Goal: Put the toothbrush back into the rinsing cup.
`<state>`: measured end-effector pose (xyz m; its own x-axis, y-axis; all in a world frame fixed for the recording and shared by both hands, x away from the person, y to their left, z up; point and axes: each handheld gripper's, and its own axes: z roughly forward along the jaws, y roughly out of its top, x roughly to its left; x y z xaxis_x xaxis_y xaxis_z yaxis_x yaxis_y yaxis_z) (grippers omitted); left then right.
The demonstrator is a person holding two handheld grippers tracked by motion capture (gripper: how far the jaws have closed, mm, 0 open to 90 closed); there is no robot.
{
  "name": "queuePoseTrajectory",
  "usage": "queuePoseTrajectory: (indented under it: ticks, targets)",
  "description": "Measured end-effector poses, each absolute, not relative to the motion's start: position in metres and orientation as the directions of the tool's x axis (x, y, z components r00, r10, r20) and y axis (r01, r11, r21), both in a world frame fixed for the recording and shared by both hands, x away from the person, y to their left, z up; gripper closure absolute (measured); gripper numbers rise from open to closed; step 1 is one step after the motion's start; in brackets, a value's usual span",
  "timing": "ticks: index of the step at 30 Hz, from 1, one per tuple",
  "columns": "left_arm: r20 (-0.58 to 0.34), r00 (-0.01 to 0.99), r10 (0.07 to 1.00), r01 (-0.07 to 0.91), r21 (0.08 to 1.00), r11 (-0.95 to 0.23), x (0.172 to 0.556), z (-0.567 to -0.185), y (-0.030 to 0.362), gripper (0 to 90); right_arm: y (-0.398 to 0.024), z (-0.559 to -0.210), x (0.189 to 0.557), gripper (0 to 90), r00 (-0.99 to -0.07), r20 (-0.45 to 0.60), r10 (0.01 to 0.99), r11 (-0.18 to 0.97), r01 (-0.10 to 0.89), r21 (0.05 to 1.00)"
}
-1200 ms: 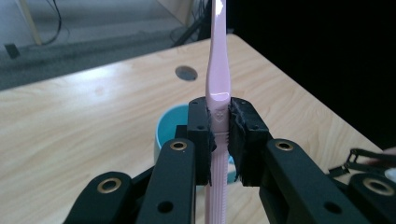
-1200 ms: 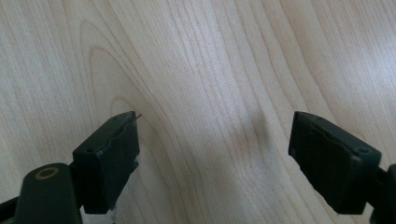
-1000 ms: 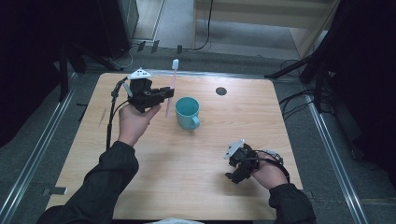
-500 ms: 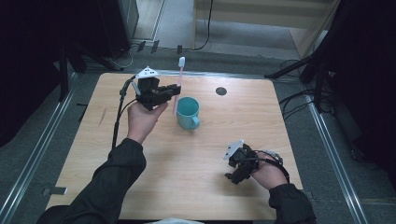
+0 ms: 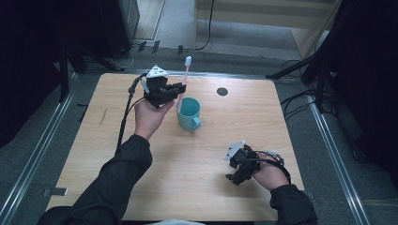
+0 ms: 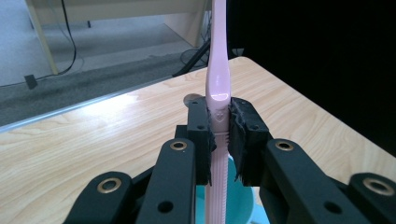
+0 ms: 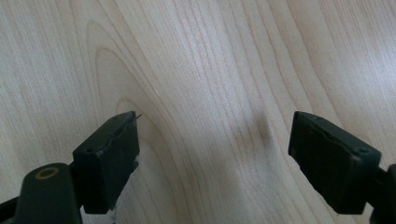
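Clamped on the pink toothbrush (image 6: 218, 88) at mid-handle, the left gripper (image 5: 174, 92) holds it upright, its lower end over the teal mug (image 5: 188, 114). Light, stiff, smooth plastic; I judge it could pivot or slip, so the ribbed handle section is the sensible hold. Right gripper (image 7: 217, 154) rests with jaws apart over bare wooden table (image 5: 187, 178), well away from the mug.
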<state>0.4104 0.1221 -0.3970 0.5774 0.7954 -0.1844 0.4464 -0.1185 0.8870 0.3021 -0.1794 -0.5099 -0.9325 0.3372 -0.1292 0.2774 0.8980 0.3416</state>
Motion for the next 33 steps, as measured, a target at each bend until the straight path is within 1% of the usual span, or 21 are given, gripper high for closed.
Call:
queuePoseTrajectory:
  ticks: [6,11,17,33]
  targets:
    - [-0.175,0.582,0.794,0.444,0.887,-0.129,0.417,-0.4,0.112,79.2,-0.18,-0.51,0.302,16.5,-0.932,-0.127,0.338,0.898,0.28,0.34]
    - [-0.145,0.583,0.799,0.439,0.884,-0.16,0.418,-0.403,0.103,79.2,-0.18,-0.51,0.302,16.5,-0.932,-0.128,0.338,0.898,0.279,0.341]
    - [-0.135,0.571,0.81,0.453,0.874,-0.174,0.423,-0.411,0.1,79.2,-0.18,-0.509,0.302,16.5,-0.933,-0.133,0.335,0.899,0.275,0.34]
    - [-0.142,0.537,0.832,0.493,0.853,-0.172,0.427,-0.44,0.097,79.1,-0.179,-0.511,0.302,16.5,-0.937,-0.119,0.329,0.903,0.275,0.329]
